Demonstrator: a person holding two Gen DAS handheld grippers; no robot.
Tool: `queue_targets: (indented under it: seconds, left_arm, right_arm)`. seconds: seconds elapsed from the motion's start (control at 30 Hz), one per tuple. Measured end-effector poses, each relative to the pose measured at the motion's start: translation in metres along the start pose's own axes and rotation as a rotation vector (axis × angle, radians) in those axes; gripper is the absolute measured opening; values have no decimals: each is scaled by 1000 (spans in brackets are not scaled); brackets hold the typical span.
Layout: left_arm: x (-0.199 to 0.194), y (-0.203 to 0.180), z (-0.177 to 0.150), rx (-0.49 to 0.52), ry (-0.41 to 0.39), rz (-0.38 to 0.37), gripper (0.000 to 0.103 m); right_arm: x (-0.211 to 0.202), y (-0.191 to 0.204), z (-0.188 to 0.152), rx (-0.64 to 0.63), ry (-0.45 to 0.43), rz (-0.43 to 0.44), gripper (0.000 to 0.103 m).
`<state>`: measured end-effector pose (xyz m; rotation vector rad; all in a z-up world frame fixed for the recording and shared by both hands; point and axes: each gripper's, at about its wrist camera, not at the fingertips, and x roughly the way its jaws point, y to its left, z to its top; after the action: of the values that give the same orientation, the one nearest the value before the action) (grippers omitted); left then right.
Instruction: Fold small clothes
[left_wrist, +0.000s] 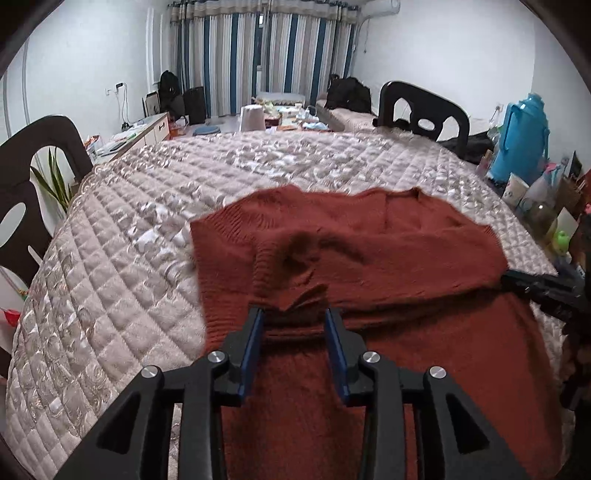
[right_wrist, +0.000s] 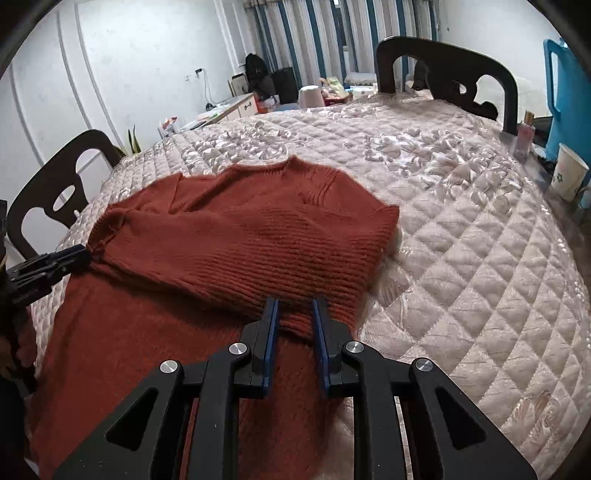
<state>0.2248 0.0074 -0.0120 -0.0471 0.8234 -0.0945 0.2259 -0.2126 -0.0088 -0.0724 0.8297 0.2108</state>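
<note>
A rust-red knit sweater (left_wrist: 369, 251) lies on the quilted table cover (left_wrist: 129, 229), its top half folded down over the lower half. My left gripper (left_wrist: 295, 317) stands at the left end of the fold. A small peak of fabric sits between its blue pads with gaps on both sides, so the jaws are open. In the right wrist view the sweater (right_wrist: 240, 229) has its fold edge filling the space between the pads of my right gripper (right_wrist: 295, 310), which is shut on it. The left gripper (right_wrist: 79, 254) shows at the fold's far left end, and the right gripper (left_wrist: 513, 277) shows at the right.
Dark chairs stand behind the table (left_wrist: 424, 110) and at its left side (left_wrist: 26, 206). A blue thermos (left_wrist: 517, 140), paper cups (right_wrist: 569, 173) and bottles (right_wrist: 524, 136) crowd the table's right edge. Bare quilted cover (right_wrist: 461, 240) stretches right of and beyond the sweater.
</note>
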Motion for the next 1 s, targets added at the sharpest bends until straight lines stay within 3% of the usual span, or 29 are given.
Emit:
queue_targets:
  seconds: [0.13, 0.33, 0.53, 1.0]
  left_arm:
    - [-9, -1, 5, 4, -25, 10, 37]
    - [1, -4, 38, -5, -71, 25, 41]
    - [40, -3, 34, -8, 19, 71, 42]
    - [-20, -12, 8, 24, -40, 73, 48]
  right_arm:
    - [-10, 2, 6, 2, -27, 2, 19]
    - [-4, 4, 31, -3, -59, -6, 19]
    - [34, 0, 40, 7, 8, -11, 20]
    - [-14, 18, 10, -18, -16, 29, 20]
